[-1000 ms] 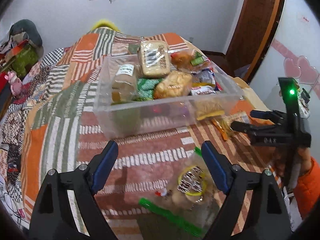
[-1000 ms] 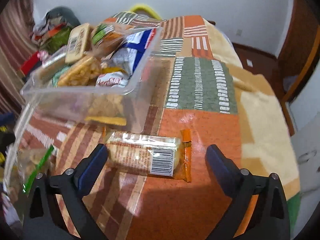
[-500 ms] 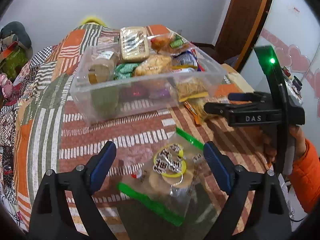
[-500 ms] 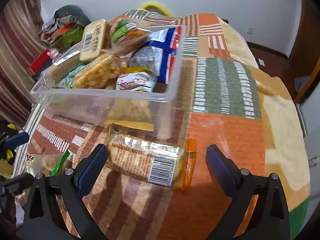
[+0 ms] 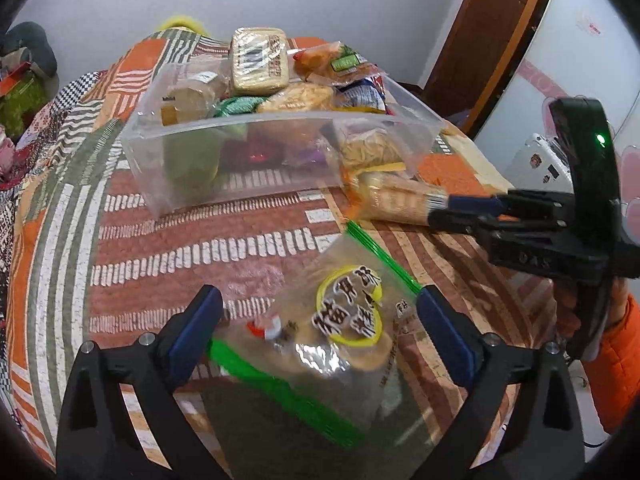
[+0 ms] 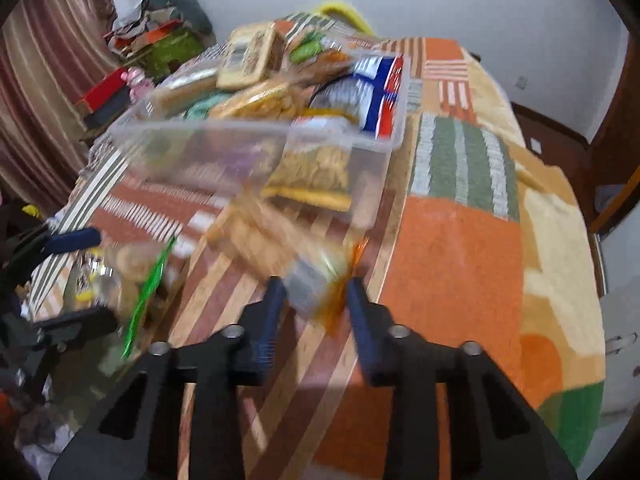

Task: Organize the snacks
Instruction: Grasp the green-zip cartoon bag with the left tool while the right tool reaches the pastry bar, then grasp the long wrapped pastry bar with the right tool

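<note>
The left gripper [image 5: 318,314] is held wide apart over a clear bag of cookies [image 5: 344,328] with green sealed edges, which lies flat on the patchwork cloth [image 5: 64,216]; the two blue pads [image 5: 196,328] are seen on either side of the bag without touching it. The right gripper [image 6: 316,304] is drawn in narrow around one end of a long orange-ended cracker packet [image 6: 280,252], and the packet is pinched between its pads [image 6: 272,320]; whether the packet is lifted off the cloth cannot be told, since that view is blurred. In the left view the same packet [image 5: 396,200] is seen just beside the near right corner of a clear plastic bin [image 5: 280,152], with the right gripper [image 5: 440,210] closed on its end. The bin is set on the cloth beyond both grippers and is piled above its rim with snacks: a flat tan biscuit pack [image 5: 259,62] on top, a blue and white bag [image 6: 372,96] at the right side, and a yellow noodle pack [image 6: 316,172] pressed against the front wall. An orange sleeve [image 5: 616,368] is visible behind the right gripper's handle
</note>
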Demonstrator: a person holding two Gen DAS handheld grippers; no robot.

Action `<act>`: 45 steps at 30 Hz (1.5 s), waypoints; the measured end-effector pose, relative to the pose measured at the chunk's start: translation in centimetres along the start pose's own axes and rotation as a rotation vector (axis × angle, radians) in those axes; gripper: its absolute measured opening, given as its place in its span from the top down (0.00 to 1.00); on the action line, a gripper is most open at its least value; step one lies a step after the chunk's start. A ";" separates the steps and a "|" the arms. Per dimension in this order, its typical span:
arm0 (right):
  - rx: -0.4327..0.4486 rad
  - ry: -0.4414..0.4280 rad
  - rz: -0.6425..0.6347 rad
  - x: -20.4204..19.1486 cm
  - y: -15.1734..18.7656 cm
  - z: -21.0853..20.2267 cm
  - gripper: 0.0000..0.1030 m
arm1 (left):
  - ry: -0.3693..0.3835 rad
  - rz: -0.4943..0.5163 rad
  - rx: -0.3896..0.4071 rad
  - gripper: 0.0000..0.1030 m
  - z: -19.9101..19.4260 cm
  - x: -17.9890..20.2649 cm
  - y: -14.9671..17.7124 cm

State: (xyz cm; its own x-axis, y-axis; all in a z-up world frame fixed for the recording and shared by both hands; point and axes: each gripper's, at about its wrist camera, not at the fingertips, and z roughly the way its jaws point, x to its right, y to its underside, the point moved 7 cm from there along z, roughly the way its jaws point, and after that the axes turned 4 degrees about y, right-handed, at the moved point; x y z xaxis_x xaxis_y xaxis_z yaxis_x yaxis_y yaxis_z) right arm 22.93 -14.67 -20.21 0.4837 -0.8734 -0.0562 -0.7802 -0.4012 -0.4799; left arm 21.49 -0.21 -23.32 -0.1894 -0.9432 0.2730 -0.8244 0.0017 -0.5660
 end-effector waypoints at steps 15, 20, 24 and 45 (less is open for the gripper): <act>0.103 0.033 -0.043 -1.1 -1.6 -1.8 0.33 | -0.070 0.021 0.005 0.14 0.9 -0.5 1.5; 0.098 0.037 -0.073 -1.9 -3.2 -0.3 0.33 | -0.080 -0.052 0.025 0.40 0.6 -3.1 0.5; 0.070 0.044 -0.083 -2.4 -4.2 1.7 0.33 | -0.105 -0.092 0.049 0.48 0.3 -4.8 -0.1; 0.028 0.001 -0.166 -6.2 -3.5 2.8 0.34 | -0.111 -0.080 0.108 0.57 -1.6 -5.0 0.3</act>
State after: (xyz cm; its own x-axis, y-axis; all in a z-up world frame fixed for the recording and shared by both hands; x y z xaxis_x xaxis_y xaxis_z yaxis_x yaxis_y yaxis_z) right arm 23.74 -7.11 -20.61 0.6048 -0.7959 0.0268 -0.6781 -0.5323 -0.5067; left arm 21.33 5.06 -23.59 -0.0607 -0.9697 0.2365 -0.7710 -0.1049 -0.6281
